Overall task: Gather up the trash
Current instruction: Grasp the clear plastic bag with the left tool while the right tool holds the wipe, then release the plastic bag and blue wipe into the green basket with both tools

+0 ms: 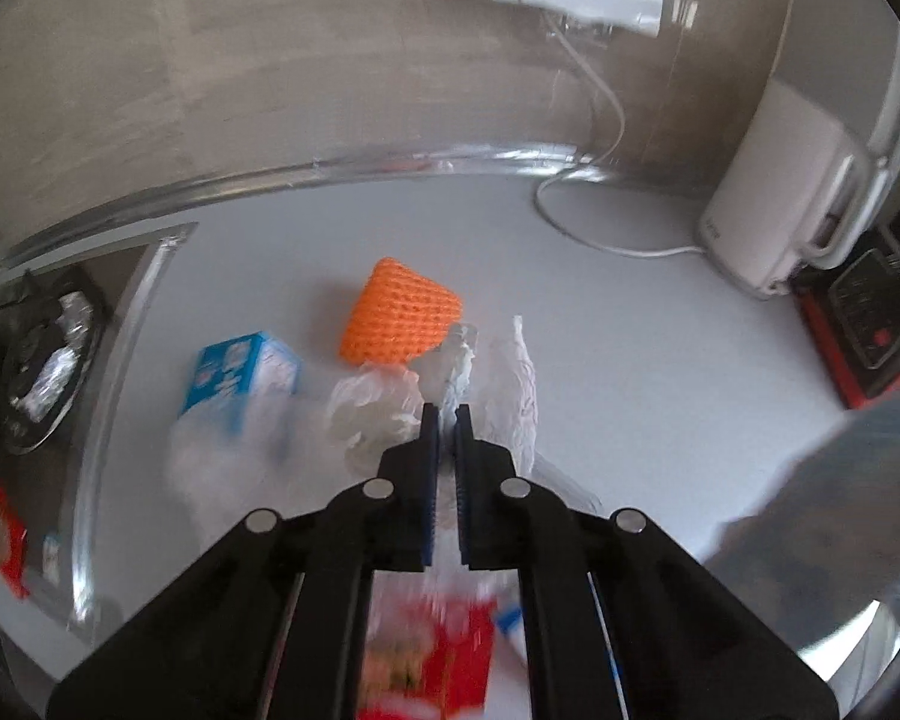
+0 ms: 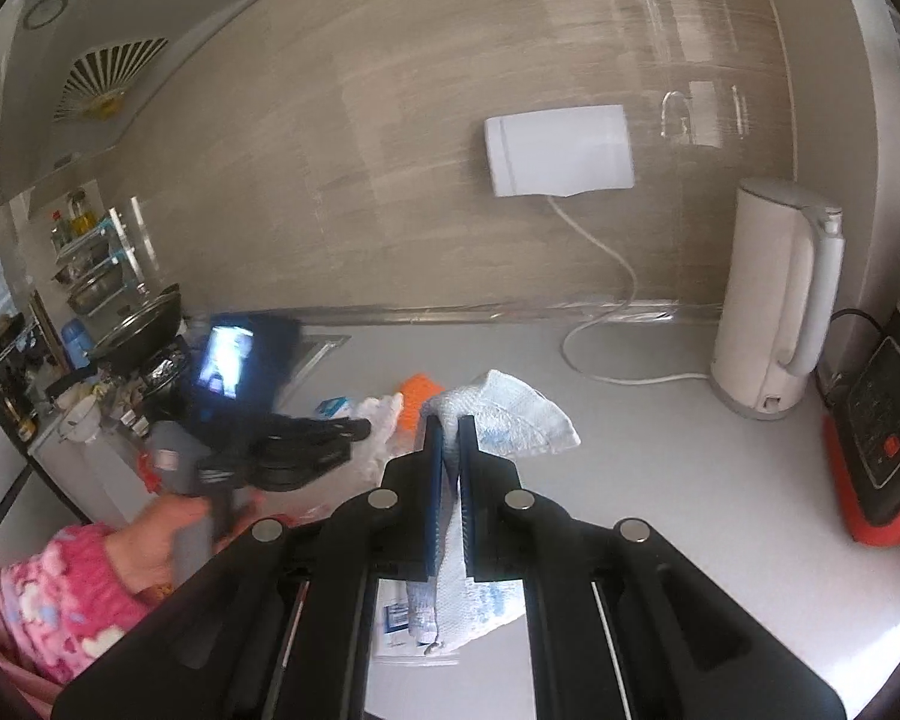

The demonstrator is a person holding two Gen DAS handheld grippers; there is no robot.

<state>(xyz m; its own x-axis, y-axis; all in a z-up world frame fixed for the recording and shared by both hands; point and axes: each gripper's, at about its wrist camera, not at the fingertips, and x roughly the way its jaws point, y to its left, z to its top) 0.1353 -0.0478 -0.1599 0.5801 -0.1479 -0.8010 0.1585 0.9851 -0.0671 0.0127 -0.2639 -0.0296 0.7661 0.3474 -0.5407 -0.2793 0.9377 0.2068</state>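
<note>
My left gripper point(image 1: 447, 414) is shut on a thin twisted scrap of white plastic point(image 1: 459, 360) that rises from the litter heap on the white counter point(image 1: 630, 396). Around it lie an orange foam net point(image 1: 399, 318), a blue-and-white carton point(image 1: 240, 378), a crumpled clear bag point(image 1: 372, 402) and crumpled white paper point(image 1: 516, 384). A red packet point(image 1: 444, 654) shows blurred below the jaws. My right gripper point(image 2: 450, 420) is shut on a white paper towel point(image 2: 504, 414) with blue print, held above the counter. In the right wrist view, a hand in a pink sleeve point(image 2: 48, 594) holds the left gripper point(image 2: 363, 427) over the heap.
A white kettle point(image 2: 774, 300) with its cable stands at the back right, beside a red-and-black cooker point(image 2: 882, 432). A white socket box point(image 2: 558, 150) hangs on the wall. At the left are a stove with a pan point(image 2: 144, 330) and a sunken hob with foil point(image 1: 54, 354).
</note>
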